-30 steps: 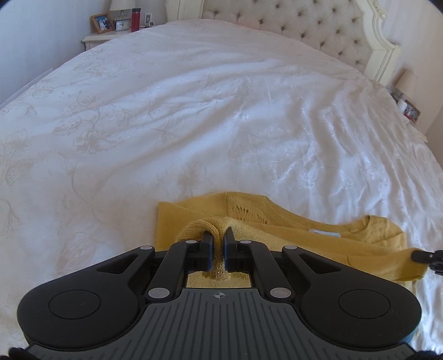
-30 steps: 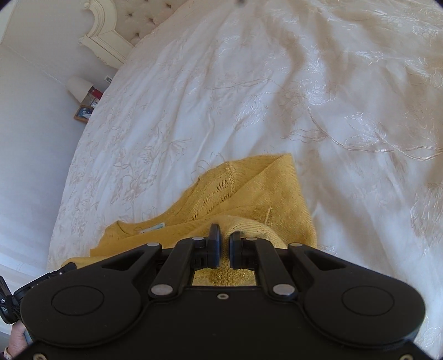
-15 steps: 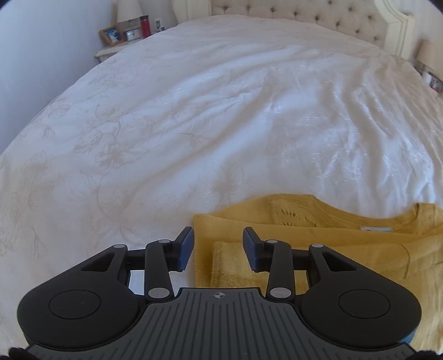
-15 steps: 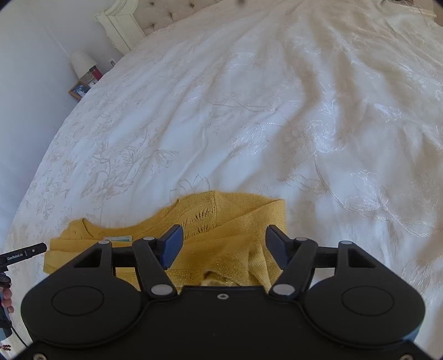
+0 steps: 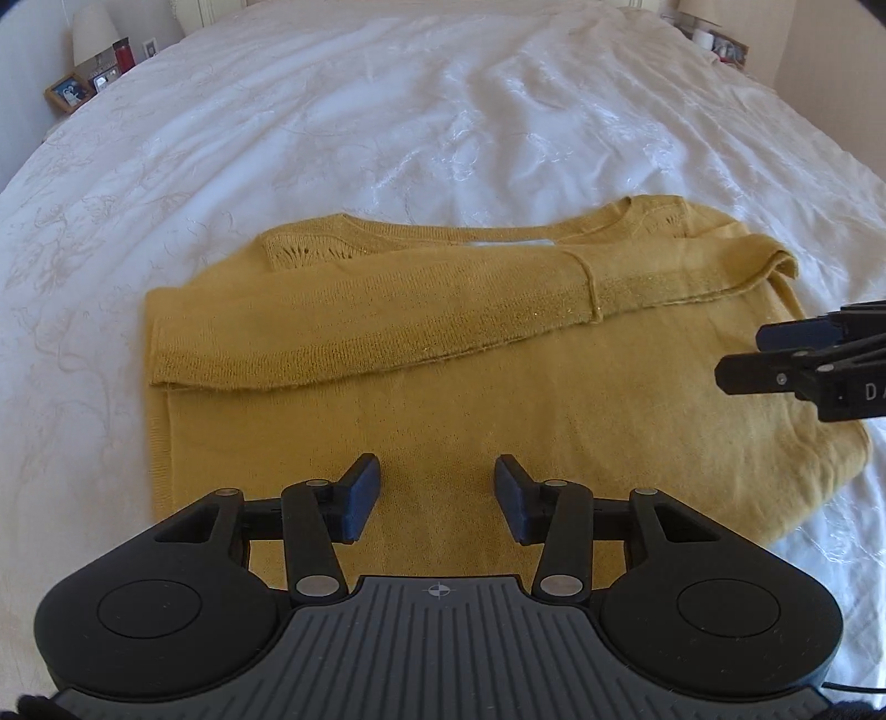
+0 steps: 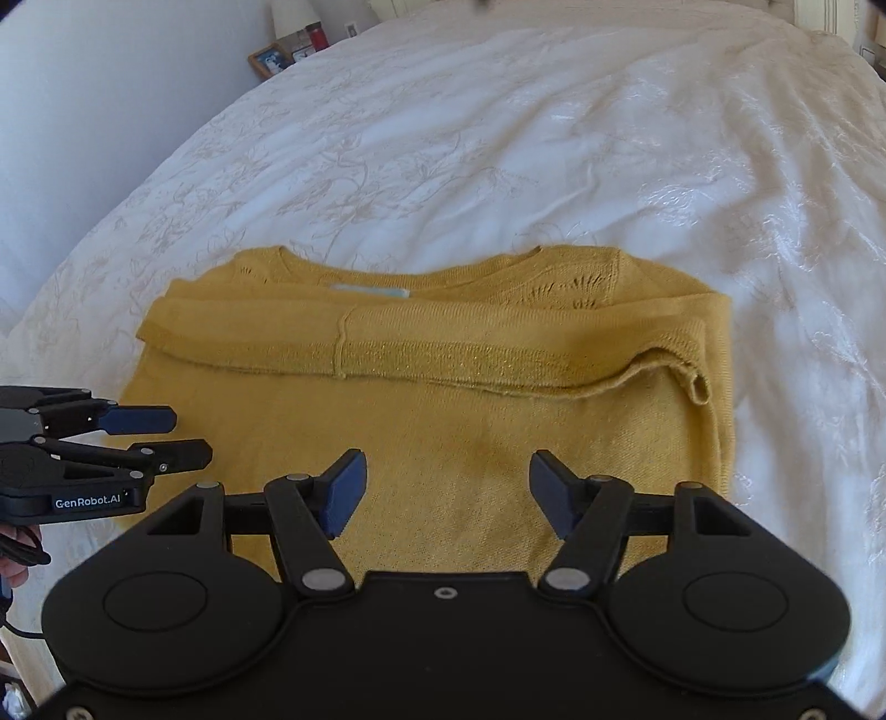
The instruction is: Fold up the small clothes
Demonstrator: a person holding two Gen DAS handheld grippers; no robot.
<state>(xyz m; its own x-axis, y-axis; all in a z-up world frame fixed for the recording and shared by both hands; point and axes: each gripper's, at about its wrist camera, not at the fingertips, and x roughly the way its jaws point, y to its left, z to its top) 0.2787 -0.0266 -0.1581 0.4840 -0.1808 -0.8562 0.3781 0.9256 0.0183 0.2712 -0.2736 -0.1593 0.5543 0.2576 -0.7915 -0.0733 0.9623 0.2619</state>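
Note:
A mustard-yellow knit sweater (image 5: 443, 387) lies flat on the white bedspread, neckline away from me, with both sleeves folded across the chest as a band (image 5: 387, 315). It also shows in the right wrist view (image 6: 443, 421). My left gripper (image 5: 437, 493) is open and empty above the sweater's lower hem. My right gripper (image 6: 448, 487) is open and empty above the lower hem too. The right gripper shows at the right edge of the left wrist view (image 5: 775, 354). The left gripper shows at the left edge of the right wrist view (image 6: 171, 435).
The white embroidered bedspread (image 5: 387, 122) stretches far beyond the sweater. A nightstand with a picture frame (image 5: 69, 91), a lamp and a red bottle stands at the far left. Another nightstand with small items (image 5: 714, 44) is at the far right.
Both grippers were shut on yellow sleeve fabric a second ago, then opened and let go. Both have since pulled back and risen, so the whole sweater with folded sleeves is in view.

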